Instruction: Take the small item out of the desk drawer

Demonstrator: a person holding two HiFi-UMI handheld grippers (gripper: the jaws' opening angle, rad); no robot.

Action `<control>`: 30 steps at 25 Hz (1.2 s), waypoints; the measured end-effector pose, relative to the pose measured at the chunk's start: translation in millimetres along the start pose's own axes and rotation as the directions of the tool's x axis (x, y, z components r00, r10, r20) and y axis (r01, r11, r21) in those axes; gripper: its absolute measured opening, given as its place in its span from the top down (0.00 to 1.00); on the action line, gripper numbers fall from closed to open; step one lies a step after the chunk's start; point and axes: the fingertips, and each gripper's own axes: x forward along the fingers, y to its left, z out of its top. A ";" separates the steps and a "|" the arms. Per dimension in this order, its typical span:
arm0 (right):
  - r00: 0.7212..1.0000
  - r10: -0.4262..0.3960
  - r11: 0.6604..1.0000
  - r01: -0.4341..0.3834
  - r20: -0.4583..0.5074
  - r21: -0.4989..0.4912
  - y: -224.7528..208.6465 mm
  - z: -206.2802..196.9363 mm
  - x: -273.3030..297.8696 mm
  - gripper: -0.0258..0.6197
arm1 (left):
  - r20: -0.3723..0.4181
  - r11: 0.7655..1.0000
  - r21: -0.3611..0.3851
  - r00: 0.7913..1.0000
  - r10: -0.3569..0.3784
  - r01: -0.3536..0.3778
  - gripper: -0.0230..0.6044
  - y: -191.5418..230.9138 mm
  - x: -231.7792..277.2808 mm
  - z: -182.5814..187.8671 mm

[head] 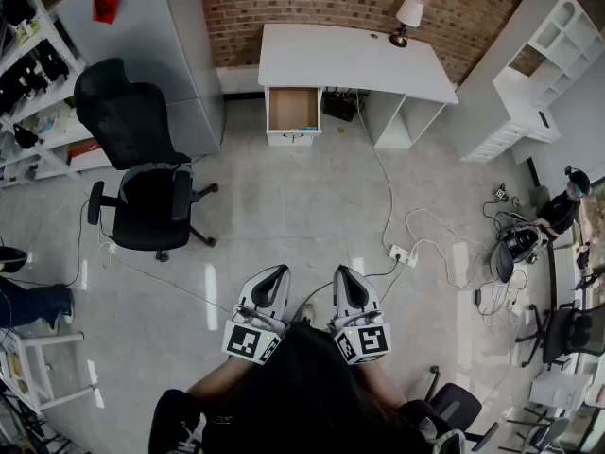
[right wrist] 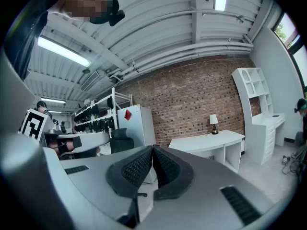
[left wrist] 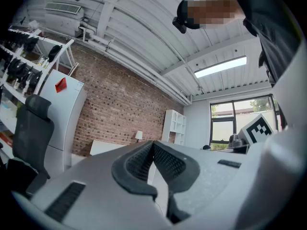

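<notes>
A white desk stands against the brick wall at the far side of the room. Its drawer on the left is pulled open, and a small blue item lies at its front right corner. My left gripper and right gripper are held side by side close to my body, far from the desk. Both are shut with nothing between the jaws. The desk also shows in the right gripper view, with my right gripper shut in front. In the left gripper view my left gripper is shut.
A black office chair stands on the floor to the left. White cables and a power strip trail across the floor right of centre. A lamp sits on the desk. Shelves line the left wall, a white bookcase the right.
</notes>
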 end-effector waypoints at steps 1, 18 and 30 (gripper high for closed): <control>1.000 0.001 1.000 -0.001 -0.001 0.000 -0.1 -1.6 0.4 0.92 | 0.000 1.000 0.000 1.000 -0.001 0.001 0.95 0.3 0.2 -1.1; 1.000 0.013 1.000 -0.012 -0.006 0.010 -30.0 -4.2 0.4 0.92 | -0.010 1.000 0.002 1.000 0.007 -0.007 0.95 -16.5 27.9 -11.6; 0.998 0.063 0.998 -0.063 -0.017 0.000 -89.5 -11.4 15.6 0.92 | -0.038 0.998 -0.014 0.998 0.060 -0.060 0.95 -29.6 75.6 -36.9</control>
